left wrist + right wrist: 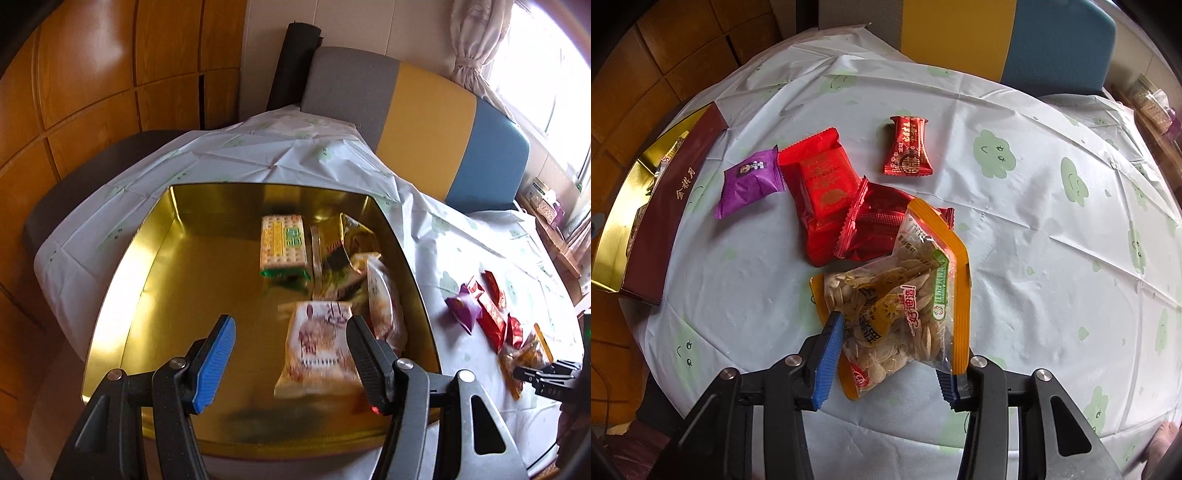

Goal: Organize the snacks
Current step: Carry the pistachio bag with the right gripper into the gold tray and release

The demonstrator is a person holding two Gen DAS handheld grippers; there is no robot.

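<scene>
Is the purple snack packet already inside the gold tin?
No, the purple packet lies on the tablecloth, beside the tin.

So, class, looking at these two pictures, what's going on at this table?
A person with a gripper in each hand is sorting snacks into a square gold tin. The left gripper is open above the tin, with a pale printed snack packet below its fingers and several other packets already inside. The right gripper straddles a clear orange-edged bag of seeds on the cloud-print tablecloth. Beside it, a purple wrapped sweet and three red wrapped snacks lie loose on the cloth.
</scene>
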